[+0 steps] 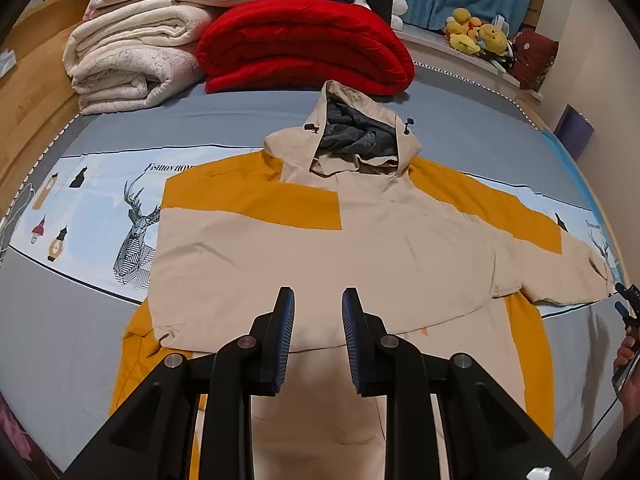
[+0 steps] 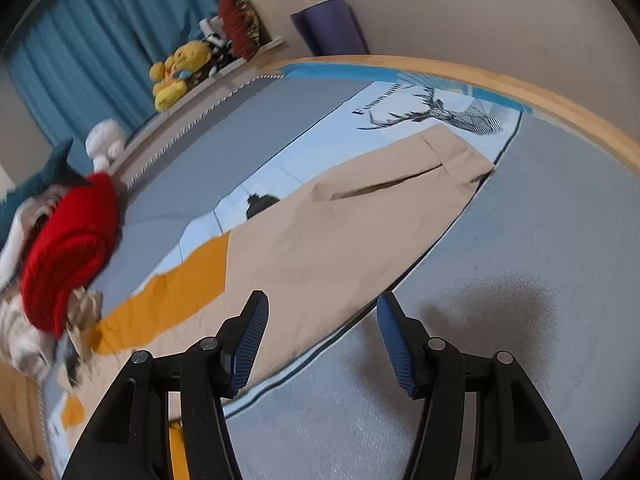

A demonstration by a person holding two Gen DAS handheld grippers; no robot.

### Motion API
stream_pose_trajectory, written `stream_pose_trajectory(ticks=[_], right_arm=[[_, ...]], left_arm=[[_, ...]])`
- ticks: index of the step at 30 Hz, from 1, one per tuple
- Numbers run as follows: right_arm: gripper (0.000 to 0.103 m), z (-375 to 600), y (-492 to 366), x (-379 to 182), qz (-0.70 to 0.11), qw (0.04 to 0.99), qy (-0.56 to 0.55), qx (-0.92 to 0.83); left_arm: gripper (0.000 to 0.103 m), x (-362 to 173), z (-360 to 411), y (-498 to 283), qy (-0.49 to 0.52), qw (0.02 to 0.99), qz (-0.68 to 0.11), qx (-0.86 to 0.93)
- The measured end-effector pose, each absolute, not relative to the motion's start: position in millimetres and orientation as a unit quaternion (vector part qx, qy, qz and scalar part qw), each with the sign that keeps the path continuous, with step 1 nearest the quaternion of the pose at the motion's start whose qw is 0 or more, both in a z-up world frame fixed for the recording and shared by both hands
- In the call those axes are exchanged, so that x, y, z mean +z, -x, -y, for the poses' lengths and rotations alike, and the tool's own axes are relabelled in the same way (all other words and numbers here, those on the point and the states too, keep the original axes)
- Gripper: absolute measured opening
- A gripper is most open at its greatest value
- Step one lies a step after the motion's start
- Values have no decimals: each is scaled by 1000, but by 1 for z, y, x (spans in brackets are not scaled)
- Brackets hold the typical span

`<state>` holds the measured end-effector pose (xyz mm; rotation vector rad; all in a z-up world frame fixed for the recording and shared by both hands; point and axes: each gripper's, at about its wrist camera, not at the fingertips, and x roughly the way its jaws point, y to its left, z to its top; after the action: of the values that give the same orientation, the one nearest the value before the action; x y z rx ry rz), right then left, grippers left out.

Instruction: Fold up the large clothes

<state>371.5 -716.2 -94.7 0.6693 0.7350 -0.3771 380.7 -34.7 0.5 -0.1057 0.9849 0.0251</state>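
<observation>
A large beige and mustard hooded jacket (image 1: 304, 248) lies flat on the bed, hood (image 1: 360, 132) away from me. Its left sleeve is folded across the body; its right sleeve (image 1: 560, 264) stretches out to the right. My left gripper (image 1: 318, 300) is open and empty, just above the folded sleeve at the jacket's middle. In the right wrist view the outstretched sleeve (image 2: 360, 224) runs to its cuff (image 2: 460, 160). My right gripper (image 2: 320, 308) is open and empty, hovering at the sleeve's near edge. It also shows at the right border of the left wrist view (image 1: 626, 304).
The bed has a grey and light blue deer-print cover (image 1: 80, 320) and a wooden frame (image 2: 520, 92). Folded cream blankets (image 1: 128, 64) and a red blanket (image 1: 304, 48) lie at the head. Yellow plush toys (image 1: 476, 32) sit on a ledge by blue curtains (image 2: 100, 36).
</observation>
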Motion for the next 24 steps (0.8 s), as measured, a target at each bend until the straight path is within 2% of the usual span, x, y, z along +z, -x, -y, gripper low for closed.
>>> stream_pose_trajectory(ticks=[4, 16, 20, 21, 22, 23, 24], right_arm=[[58, 744, -367, -103, -343, 847, -354, -201], [54, 791, -394, -179, -363, 787, -446, -222], [53, 795, -405, -184, -339, 784, -463, -237], [49, 796, -409, -183, -337, 785, -463, -238], [29, 796, -415, -185, -338, 784, -464, -238], [15, 796, -418, -185, -341, 782, -464, -240], [12, 796, -422, -183, -339, 783, -460, -246]], left_arm=[[22, -3, 36, -382, 51, 878, -476, 11], [22, -10, 48, -381, 30, 876, -481, -1], [22, -11, 51, -383, 30, 876, -481, -3], [22, -12, 52, -383, 30, 876, -481, -4], [22, -12, 52, -383, 30, 876, -481, -5], [22, -12, 52, -383, 30, 876, -481, -6], [22, -12, 52, -383, 29, 876, -481, -6]])
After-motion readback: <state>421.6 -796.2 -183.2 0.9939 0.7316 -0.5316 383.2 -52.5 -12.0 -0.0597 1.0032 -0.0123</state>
